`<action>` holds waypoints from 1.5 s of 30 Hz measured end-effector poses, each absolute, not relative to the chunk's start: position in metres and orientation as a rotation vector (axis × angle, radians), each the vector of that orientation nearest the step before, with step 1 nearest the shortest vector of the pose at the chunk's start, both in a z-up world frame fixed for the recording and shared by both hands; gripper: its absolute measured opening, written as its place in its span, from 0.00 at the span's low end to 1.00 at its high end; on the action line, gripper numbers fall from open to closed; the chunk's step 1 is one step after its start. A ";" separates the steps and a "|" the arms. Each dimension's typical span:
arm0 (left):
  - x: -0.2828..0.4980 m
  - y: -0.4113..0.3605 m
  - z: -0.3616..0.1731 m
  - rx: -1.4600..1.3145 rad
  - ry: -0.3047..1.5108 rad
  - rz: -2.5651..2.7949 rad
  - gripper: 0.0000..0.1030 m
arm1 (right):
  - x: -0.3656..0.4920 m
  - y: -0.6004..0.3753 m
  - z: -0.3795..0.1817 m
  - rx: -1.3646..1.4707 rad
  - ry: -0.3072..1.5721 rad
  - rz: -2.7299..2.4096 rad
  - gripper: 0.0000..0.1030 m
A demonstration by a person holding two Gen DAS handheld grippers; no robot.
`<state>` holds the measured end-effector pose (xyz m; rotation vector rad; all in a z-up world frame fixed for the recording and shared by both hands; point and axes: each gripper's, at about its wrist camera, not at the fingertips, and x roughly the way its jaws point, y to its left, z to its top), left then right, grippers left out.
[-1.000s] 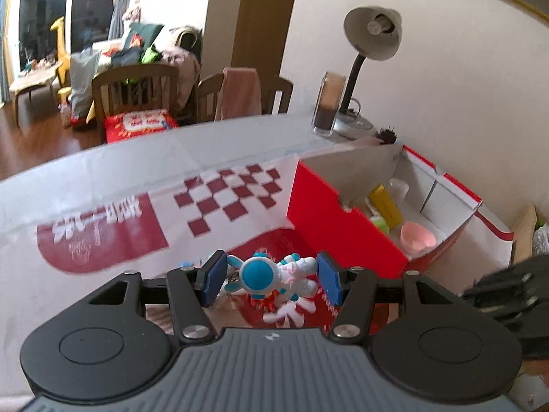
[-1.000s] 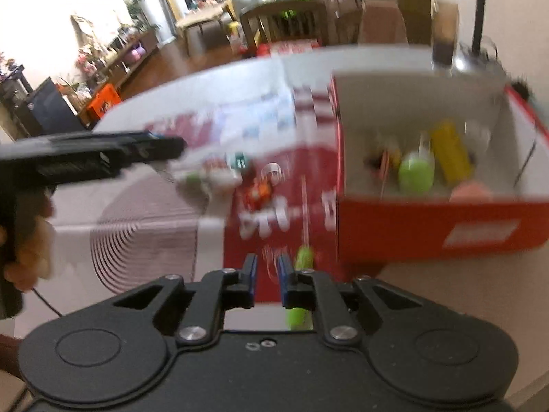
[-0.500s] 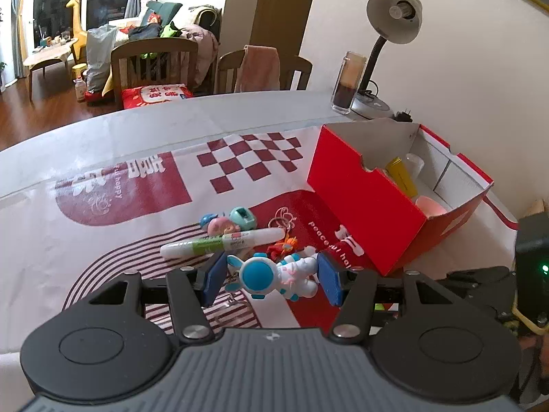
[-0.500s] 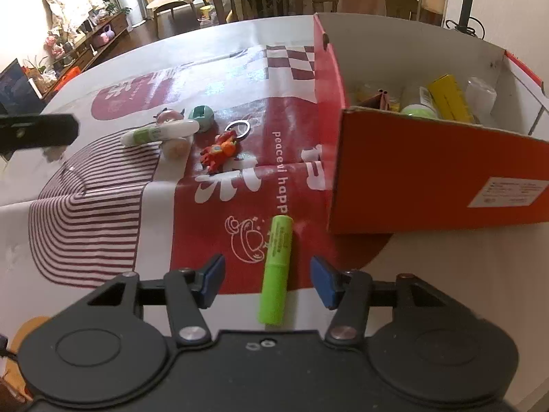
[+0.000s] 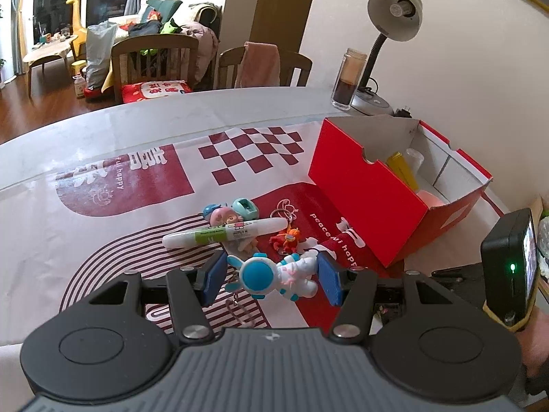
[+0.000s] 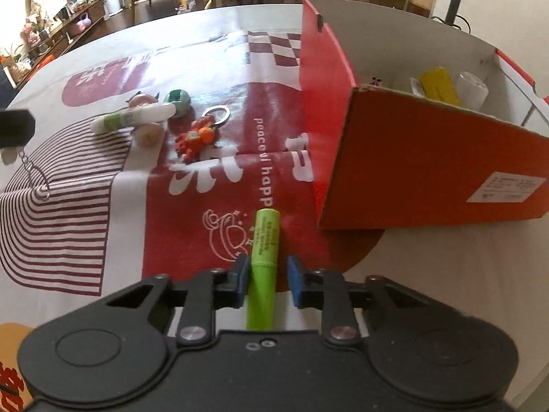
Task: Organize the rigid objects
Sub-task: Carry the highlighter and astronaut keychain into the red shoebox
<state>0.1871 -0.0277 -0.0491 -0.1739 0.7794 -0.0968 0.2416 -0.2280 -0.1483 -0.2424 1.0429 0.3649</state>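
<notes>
My left gripper (image 5: 271, 279) is shut on a blue and white astronaut figure (image 5: 257, 273), held above the printed cloth; its key chain (image 6: 34, 178) dangles at the left of the right wrist view. My right gripper (image 6: 267, 274) sits low over a green highlighter (image 6: 266, 237) lying on the cloth. Its jaws are closing around it: the left pad touches the pen, and a gap shows at the right pad. The open red box (image 5: 360, 199) (image 6: 411, 171) stands just right of the pen, with a yellow item (image 6: 439, 84) and a clear cup (image 6: 471, 89) inside.
Loose on the cloth lie a white and green marker (image 5: 223, 231), an orange keychain figure (image 5: 286, 238), a teal sharpener (image 5: 244, 207) and a pink figure (image 5: 223, 216). A desk lamp (image 5: 394, 17) and a glass jar (image 5: 346, 82) stand behind the box. Chairs (image 5: 154, 61) line the far edge.
My right gripper came down onto the green highlighter, opened wide, then narrowed around it. My left gripper shifted with the astronaut still in its pads and has since steadied.
</notes>
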 end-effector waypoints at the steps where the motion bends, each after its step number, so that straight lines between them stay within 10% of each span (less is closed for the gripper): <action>1: 0.187 -0.029 -0.050 -0.171 0.781 -0.099 0.55 | 0.242 -0.228 -0.148 -0.249 1.042 0.364 0.17; 45: 0.293 -0.173 0.004 -0.020 0.710 -0.239 0.55 | 0.327 -0.383 -0.009 0.038 0.833 0.396 0.15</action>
